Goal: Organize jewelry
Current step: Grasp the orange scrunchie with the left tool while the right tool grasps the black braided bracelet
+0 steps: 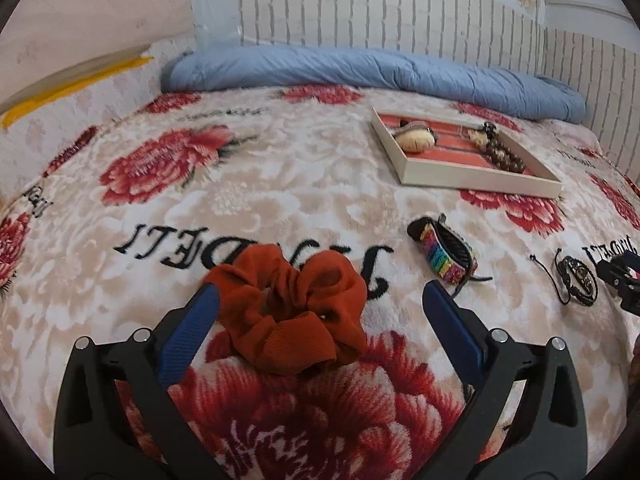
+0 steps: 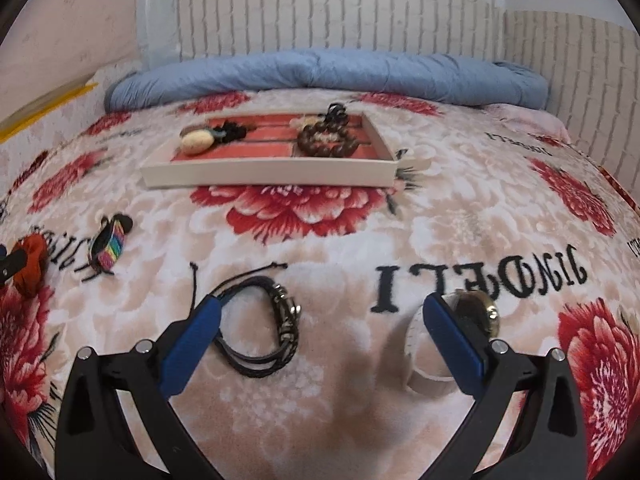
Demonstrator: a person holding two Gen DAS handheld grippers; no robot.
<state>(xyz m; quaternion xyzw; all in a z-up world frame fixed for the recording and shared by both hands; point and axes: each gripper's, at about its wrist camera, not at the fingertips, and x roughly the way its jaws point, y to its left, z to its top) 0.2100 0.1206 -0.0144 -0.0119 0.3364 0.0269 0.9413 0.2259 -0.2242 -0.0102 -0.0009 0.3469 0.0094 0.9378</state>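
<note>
An orange scrunchie (image 1: 292, 312) lies on the floral blanket between the spread fingers of my left gripper (image 1: 320, 300), which is open. To its right lie a rainbow woven bracelet (image 1: 444, 252) and a black cord bracelet (image 1: 576, 280). My right gripper (image 2: 320, 304) is open; the black cord bracelet (image 2: 264, 332) rests just inside its left finger and a round metal watch-like piece (image 2: 476, 312) shows behind its right finger. A cream tray with a red lining (image 2: 272, 174) holds a brown bead bracelet (image 2: 328, 140) and a cream shell-shaped piece (image 2: 198, 142).
A rolled blue quilt (image 2: 320, 72) lies along the back of the bed under a white brick-pattern wall (image 2: 340, 12). The rainbow bracelet (image 2: 110, 248) and scrunchie (image 2: 30, 264) show at the right wrist view's left side. The right gripper's tip (image 1: 620, 280) pokes in at the left view's right edge.
</note>
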